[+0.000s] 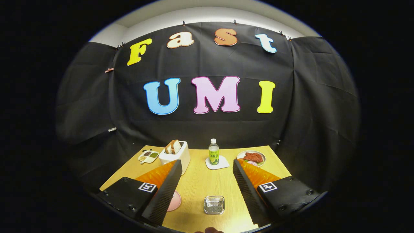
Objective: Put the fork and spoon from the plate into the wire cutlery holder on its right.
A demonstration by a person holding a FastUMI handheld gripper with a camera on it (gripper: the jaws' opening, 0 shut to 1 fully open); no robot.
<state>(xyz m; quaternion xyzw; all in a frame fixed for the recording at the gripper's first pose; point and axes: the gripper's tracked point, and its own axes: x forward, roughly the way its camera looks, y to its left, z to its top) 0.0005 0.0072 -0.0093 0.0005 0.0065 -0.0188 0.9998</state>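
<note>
Gripper view. Tool (207,168) held above the pale wooden counter (197,184), its two fingers spread wide apart, released, nothing between the pads. Fingers (163,191) angle inward from 7 and 5 o'clock.

Small square wire cutlery holder (214,205), silvery mesh, sits on the counter in the gap between the fingers, low toward 6 o'clock, nearer the right finger, touching neither. It looks empty from this angle, though the mesh is too small to be sure.

Round pink plate (175,201) lies just left of the holder, at about 7 o'clock of the gap; most of it is hidden behind the left finger, only a curved edge visible. The fork and spoon cannot be made out; that part of the plate is covered.

Beyond the fingertips, far side of the counter:
- White toaster (176,157) with slices of bread standing in it, at 11 o'clock, just past the left fingertip.
- Small white divided tray (148,156) with dark and green fillings, left of the toaster.
- Clear plastic bottle with green label (213,152), upright on a white square coaster (217,163), at 12 o'clock.
- White plate with red food (251,157), at 1 o'clock, just past the right fingertip.

A sliver of a hand (209,230) shows at 6 o'clock, near the counter's edge.
</note>
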